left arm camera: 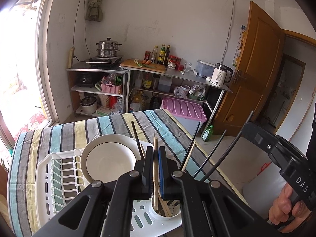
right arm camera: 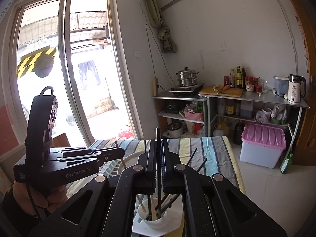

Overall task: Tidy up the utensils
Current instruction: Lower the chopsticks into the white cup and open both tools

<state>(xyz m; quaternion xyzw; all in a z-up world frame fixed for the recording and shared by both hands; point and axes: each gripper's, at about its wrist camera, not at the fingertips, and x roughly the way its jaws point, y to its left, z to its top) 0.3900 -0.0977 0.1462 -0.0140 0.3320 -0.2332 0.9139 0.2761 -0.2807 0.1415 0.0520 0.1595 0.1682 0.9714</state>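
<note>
Holding a pale wooden chopstick (left arm camera: 155, 169) in my left tongs (left arm camera: 155, 154), I have the pads shut on its shaft, its lower end reaching down into the white cup (left arm camera: 158, 213) at the near corner of the white drying rack (left arm camera: 45, 177). Left of those tongs, one white plate (left arm camera: 108, 158) stands in the rack on the striped worktop (left arm camera: 110, 122). My right tongs (right arm camera: 159, 148) are clamped on one black chopstick (right arm camera: 158, 136), which stands upright with its foot in the same cup, directly below the tongs.

In the right wrist view I count about six sticks in the cup, pale and black mixed; the linkages cover part of the bundle, so the tally is unsure. In the left wrist view three black sticks fan out to the right of my left tongs, and one more rises to their left.

The cup's near rim is cut off behind the tong arms, and each hand (left arm camera: 286, 211) shows only in part at the frame edge.
</note>
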